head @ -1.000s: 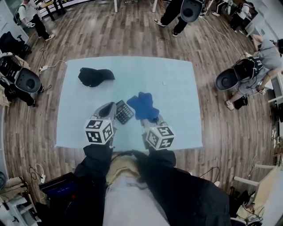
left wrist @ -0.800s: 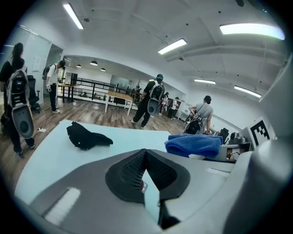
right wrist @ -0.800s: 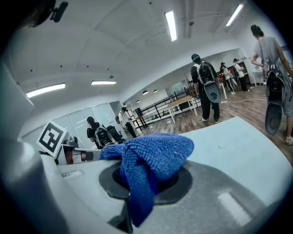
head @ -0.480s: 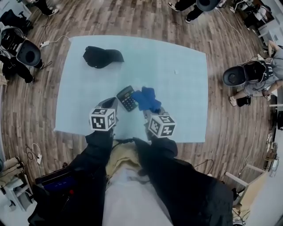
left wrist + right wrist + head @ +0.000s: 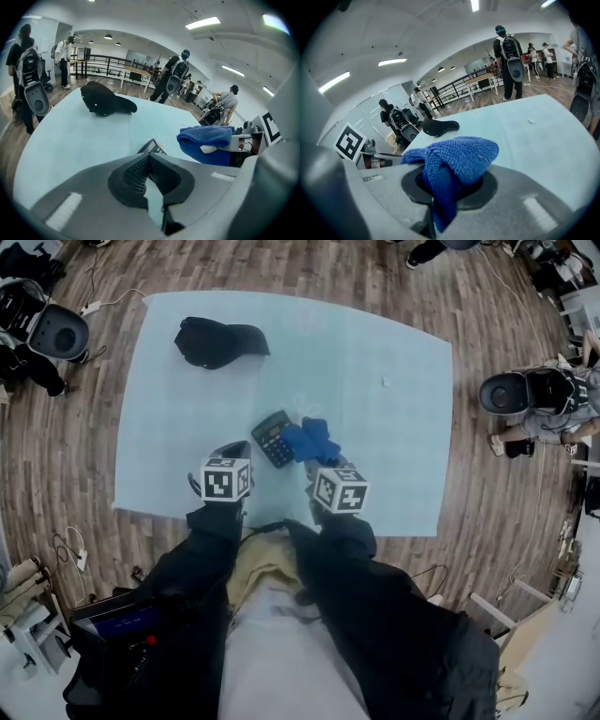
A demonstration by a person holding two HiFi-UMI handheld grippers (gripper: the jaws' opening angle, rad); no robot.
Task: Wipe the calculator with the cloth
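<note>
My right gripper (image 5: pixel 445 187) is pinched shut on the blue cloth (image 5: pixel 457 159). The cloth bunches up out of the jaws and droops over their front, with a tail hanging down between them. From the head view, the cloth sits right of the calculator (image 5: pixel 273 438) and meets its right edge. I cannot tell whether it presses on the calculator or only overlaps it from above.

My left gripper (image 5: pixel 149 171) has its ribbed pads pressed together at the tips, with nothing between them. One corner of the calculator pokes out just beyond those tips. In the head view this gripper is just beside the calculator's near left corner. I cannot tell whether they touch.

The calculator is dark and lies flat, turned at an angle, near the middle of the pale blue table (image 5: pixel 394 474), a little toward my side. A black cap (image 5: pixel 217 340) rests well apart from it, toward the far left corner. A small white speck (image 5: pixel 385 382) lies toward the far right of the table.

Around the table is a wooden floor (image 5: pixel 281 268). People stand and sit at the room's edges, some wearing backpack rigs.
</note>
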